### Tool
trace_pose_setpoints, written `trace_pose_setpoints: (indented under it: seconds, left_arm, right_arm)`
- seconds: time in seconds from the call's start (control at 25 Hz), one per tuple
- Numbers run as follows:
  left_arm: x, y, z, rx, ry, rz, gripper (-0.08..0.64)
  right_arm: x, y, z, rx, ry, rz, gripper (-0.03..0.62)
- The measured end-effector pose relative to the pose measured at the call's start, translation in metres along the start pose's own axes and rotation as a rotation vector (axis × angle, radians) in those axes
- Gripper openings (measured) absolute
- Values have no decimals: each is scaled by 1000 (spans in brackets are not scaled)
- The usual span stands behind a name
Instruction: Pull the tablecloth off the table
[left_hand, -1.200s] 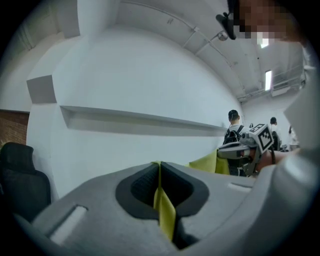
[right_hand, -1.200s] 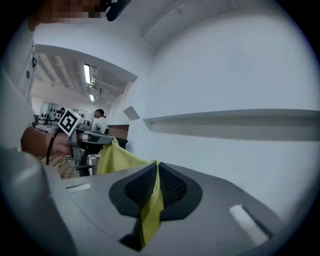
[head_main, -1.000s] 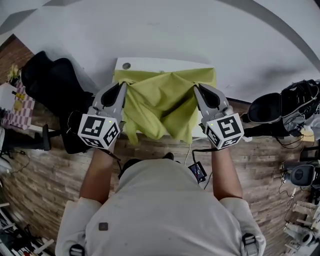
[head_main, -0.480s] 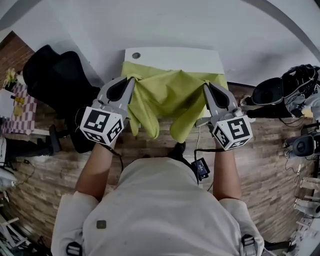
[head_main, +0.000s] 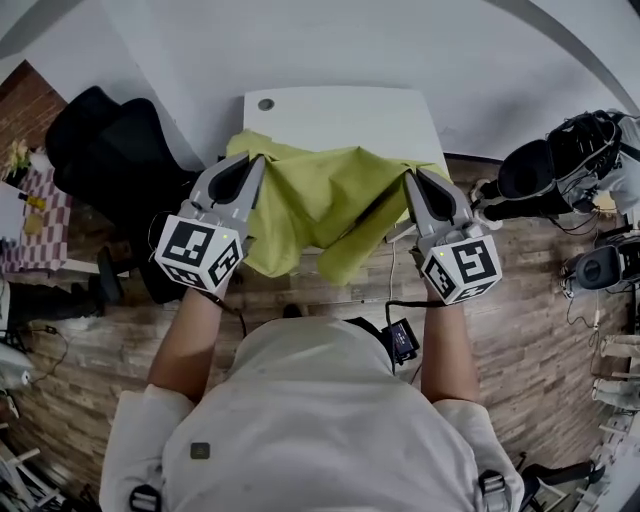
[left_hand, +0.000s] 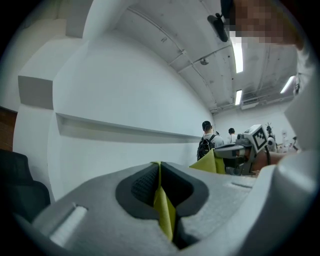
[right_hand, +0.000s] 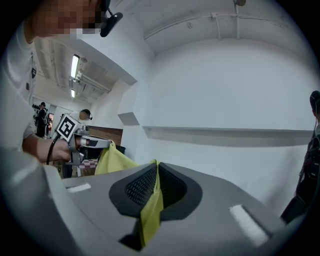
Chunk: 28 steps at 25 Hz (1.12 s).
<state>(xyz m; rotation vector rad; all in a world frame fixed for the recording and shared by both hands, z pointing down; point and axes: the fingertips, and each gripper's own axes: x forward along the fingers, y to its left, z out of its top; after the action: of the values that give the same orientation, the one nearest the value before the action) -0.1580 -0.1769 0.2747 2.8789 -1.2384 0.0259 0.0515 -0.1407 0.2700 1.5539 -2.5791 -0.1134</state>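
Here, the left gripper and right gripper, each clamped on a fold of the green tablecloth bunched over the near half of the table, would do best drawing back together, level and even, so it slides clear of the table's edge.

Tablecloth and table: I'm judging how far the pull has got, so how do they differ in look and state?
The tablecloth is yellow-green; the table is white. The tablecloth is crumpled and bunched, with folds hanging past the near edge; the table is flat, its far part bare. The tablecloth is pinched in the shut left claw and right claw; neither claw holds the table. Shared: they overlap at the table's near part.
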Motion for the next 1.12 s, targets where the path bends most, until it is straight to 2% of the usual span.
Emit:
trace_pose_setpoints:
  seconds: [0.28, 0.64, 0.92, 1.12]
  left_arm:
    - [-18, -70, 12, 14, -11, 50, 8]
    - [-42, -197, 6, 21, -13, 129, 9]
    - [-86, -232, -7, 18, 15, 169, 9]
    - [-105, -243, -9, 4, 5, 146, 9]
  right_arm:
    - [-63, -11, 3, 4, -33, 49, 18]
    - [-172, -33, -17, 21, -35, 152, 18]
    - [-213, -5, -27, 40, -44, 207, 18]
    - [-235, 21, -23, 27, -46, 213, 20]
